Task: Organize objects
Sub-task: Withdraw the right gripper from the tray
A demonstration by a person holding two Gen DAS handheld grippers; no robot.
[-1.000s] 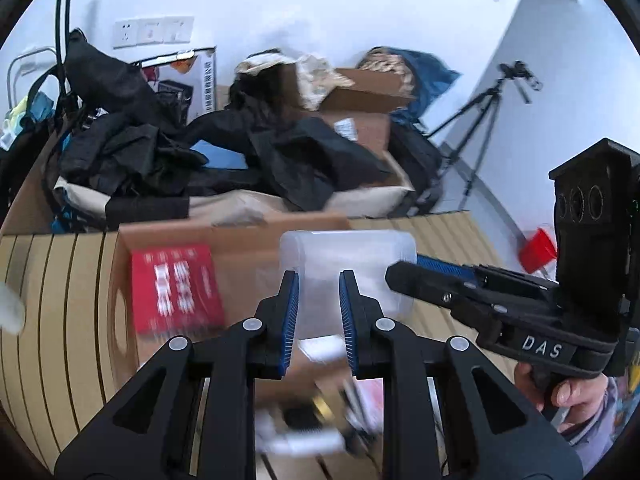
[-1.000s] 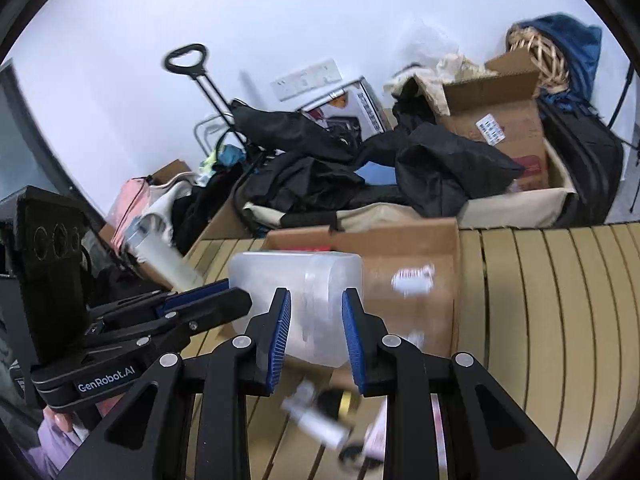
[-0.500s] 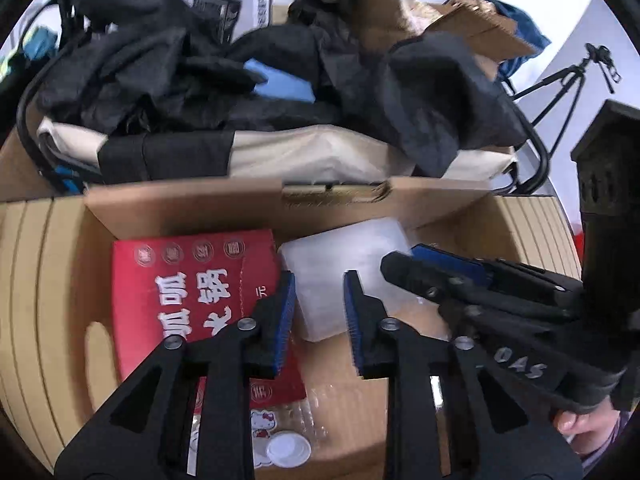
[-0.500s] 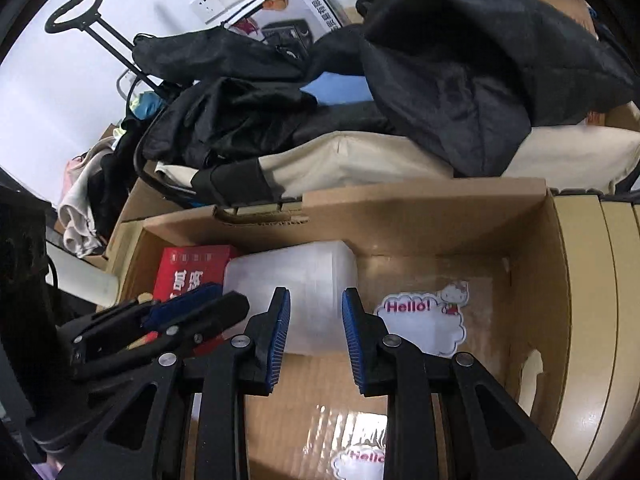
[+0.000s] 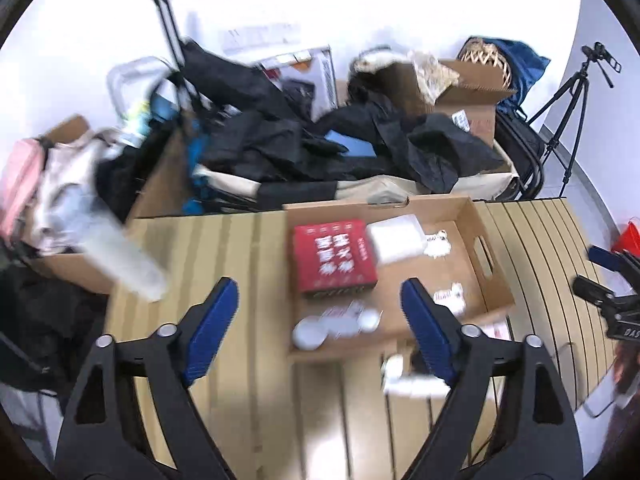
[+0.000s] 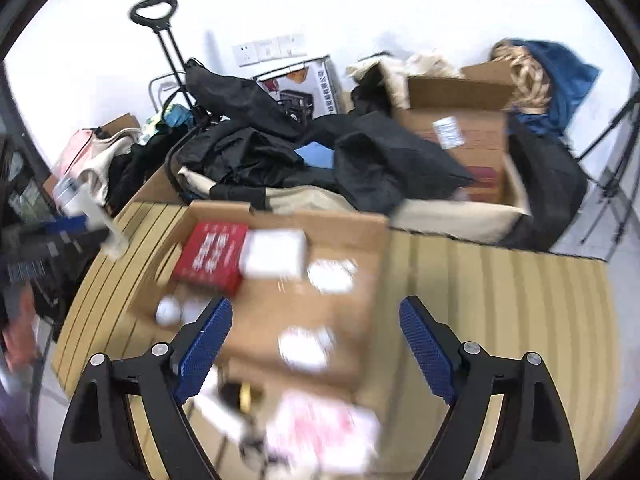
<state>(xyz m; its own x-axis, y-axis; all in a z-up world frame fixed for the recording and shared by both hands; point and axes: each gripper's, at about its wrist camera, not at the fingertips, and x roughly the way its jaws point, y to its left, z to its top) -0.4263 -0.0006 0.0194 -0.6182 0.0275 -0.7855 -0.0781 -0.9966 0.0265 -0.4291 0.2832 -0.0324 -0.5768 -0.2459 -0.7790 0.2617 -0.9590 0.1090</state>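
An open cardboard box (image 5: 492,280) stands on the slatted wooden table. Inside lie a red carton (image 5: 334,256) and, right beside it, a translucent white container (image 5: 396,236), with stickers on the floor of the box. My left gripper (image 5: 318,282) hovers above the box's near side, its jaws opening wide with nothing between them. My right gripper (image 6: 316,300) also hangs over the cardboard box (image 6: 360,224), jaws opening and empty. The red carton (image 6: 212,256) and the white container (image 6: 274,256) lie beyond it. Each gripper shows at the edge of the other's view.
Small loose items (image 5: 408,376) and a pink-and-white packet (image 6: 320,428) lie on the table in front of the box. A blurred white bottle (image 5: 120,256) is at the left. Black bags and clothes (image 5: 304,148), more cartons and a tripod (image 5: 568,120) crowd the back.
Both grippers were nearly shut on the translucent container and lowered it into the box. Now both are open and drawn back and up, and the container lies beside the red carton.
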